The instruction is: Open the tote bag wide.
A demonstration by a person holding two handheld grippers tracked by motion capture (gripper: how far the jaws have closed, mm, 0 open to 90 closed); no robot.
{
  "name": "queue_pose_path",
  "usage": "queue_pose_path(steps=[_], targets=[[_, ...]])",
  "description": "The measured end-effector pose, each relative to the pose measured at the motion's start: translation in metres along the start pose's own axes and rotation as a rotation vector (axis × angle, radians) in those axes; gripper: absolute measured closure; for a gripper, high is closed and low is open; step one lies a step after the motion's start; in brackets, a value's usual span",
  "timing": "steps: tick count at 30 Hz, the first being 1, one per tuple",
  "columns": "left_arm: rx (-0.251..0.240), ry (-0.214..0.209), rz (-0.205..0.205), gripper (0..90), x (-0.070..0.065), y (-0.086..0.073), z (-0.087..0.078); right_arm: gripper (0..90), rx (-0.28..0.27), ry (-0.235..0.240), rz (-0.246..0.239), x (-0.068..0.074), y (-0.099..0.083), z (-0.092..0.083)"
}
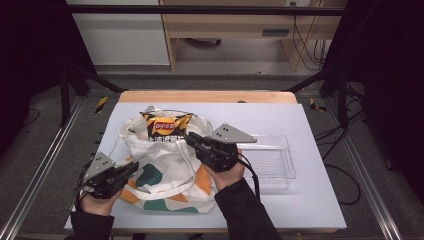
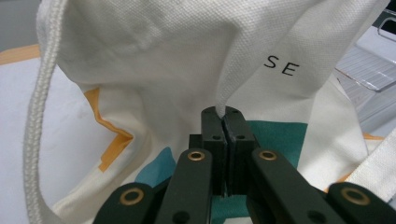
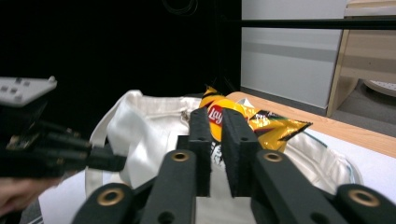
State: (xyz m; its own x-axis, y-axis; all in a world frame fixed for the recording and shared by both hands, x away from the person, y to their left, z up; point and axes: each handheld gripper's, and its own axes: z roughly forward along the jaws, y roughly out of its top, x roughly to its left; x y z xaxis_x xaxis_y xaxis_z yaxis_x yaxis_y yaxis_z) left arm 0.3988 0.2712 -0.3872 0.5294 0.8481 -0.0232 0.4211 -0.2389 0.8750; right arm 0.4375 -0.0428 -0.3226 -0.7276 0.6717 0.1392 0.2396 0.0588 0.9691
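Observation:
A white tote bag [image 1: 167, 170] with orange and teal shapes lies on the table, mouth toward the far side. A yellow and black chip bag [image 1: 166, 125] sticks out of that mouth. My left gripper [image 1: 134, 167] is at the tote's near left and is shut on a fold of its white cloth [image 2: 225, 114]. My right gripper [image 1: 190, 137] reaches in from the right to the chip bag's lower corner. In the right gripper view its jaws [image 3: 216, 114] stand a narrow gap apart with the chip bag [image 3: 266, 123] pinched between them, above the tote's rim [image 3: 144, 126].
A clear plastic tray [image 1: 291, 157] sits on the table to the right of the tote, and its edge [image 2: 369, 70] shows in the left gripper view. The tote's rope handle [image 2: 35, 116] loops at the left. The grey table top [image 1: 310, 200] ends in a wooden far edge.

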Motion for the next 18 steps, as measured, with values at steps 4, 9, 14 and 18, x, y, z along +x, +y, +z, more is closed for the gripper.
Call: queue_pose_path(steps=[4,9,14,18], targets=[[0.008,-0.001,0.007,88.4,-0.002,-0.003,0.001,90.0,0.009,-0.007,0.006,0.002,0.003,0.009],[0.027,-0.005,0.013,88.2,-0.003,-0.008,0.002,90.0,0.063,-0.020,0.003,0.005,-0.002,0.023],[0.032,-0.007,0.011,87.7,-0.004,-0.009,0.003,90.0,0.106,-0.010,-0.008,0.007,-0.009,0.029],[0.023,0.003,-0.005,80.5,-0.002,-0.008,0.002,90.0,0.135,-0.003,-0.005,0.009,-0.016,0.035]])
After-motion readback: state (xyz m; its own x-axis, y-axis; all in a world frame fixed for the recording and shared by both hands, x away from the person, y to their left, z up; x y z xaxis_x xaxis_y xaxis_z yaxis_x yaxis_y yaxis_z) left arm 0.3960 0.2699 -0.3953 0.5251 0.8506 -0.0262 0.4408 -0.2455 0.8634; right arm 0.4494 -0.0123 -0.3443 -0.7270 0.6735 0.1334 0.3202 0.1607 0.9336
